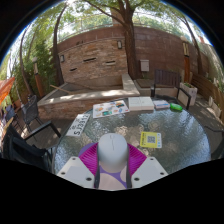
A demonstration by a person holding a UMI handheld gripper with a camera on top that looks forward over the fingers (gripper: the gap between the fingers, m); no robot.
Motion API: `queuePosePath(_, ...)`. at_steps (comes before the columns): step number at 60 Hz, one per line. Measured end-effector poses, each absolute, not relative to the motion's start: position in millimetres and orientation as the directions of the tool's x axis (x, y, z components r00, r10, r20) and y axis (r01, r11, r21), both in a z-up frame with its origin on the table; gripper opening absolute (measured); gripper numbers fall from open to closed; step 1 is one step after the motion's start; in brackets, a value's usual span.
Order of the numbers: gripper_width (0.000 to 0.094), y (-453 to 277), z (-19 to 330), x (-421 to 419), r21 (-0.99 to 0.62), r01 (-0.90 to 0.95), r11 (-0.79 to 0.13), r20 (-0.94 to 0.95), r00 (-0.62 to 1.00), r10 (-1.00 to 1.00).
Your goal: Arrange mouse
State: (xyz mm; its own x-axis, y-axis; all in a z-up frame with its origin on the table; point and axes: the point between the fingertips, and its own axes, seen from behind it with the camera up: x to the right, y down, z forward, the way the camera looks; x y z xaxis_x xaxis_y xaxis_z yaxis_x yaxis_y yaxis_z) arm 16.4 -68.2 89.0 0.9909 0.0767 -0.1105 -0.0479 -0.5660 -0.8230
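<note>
Nearest the camera, the gripper (112,172) shows its two pale fingers (76,172) with purple pads (92,152) on their inner faces. A rounded white computer mouse (112,152) sits between the pads, filling the gap from one to the other — the tongs are closed about as far as the mouse is wide. Both pads seem to press against its sides, though the exact contact is hard to make out, and I cannot tell whether the mouse rests on the surface below or is lifted off it.

Below and around the fingers is a round glass-topped patio table (175,145), its surface reflecting tree branches and sky. Just ahead of the fingers and a little to the right lies a small yellow square card (150,139), flat on the glass. Further out to the left lies a narrow white printed strip (79,124), set at a slant. Beyond that, near the table's far side, a printed booklet with blue and white pages (109,108) lies flat, and next to it on the right a flat white box (141,103). Further right is a green object (175,105), too small to identify.

A dark metal patio chair (32,115) stands at the table's left. Beyond the table a red brick wall (100,55) crosses the yard — a tree trunk (130,40) rises in front of it.
</note>
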Motion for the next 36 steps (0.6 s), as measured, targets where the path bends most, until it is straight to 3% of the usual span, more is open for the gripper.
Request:
queuePosePath(6,0.0398,-79,23,-7,-0.773,0.004,-0.635,-0.070,0.993,0.092)
queuePosePath(15,0.0515,-89,-13,-26,-0.724,0.025,-0.690,-0.081,0.989,0.121)
queuePosePath(17,0.0582,-88,-8,-23,-0.732,0.043,-0.680,-0.056,0.991,0.124)
queuePosePath(21,0.0850,-95,10,-24,-0.744,0.082,-0.663,-0.007,0.992,0.130)
queuePosePath(25,0.0823,-106,40,-23,-0.763,0.093,-0.639,0.019,0.992,0.122)
queuePosePath(36,0.0863,-161,124,-28,-0.782,0.080,-0.619,0.032,0.996,0.087)
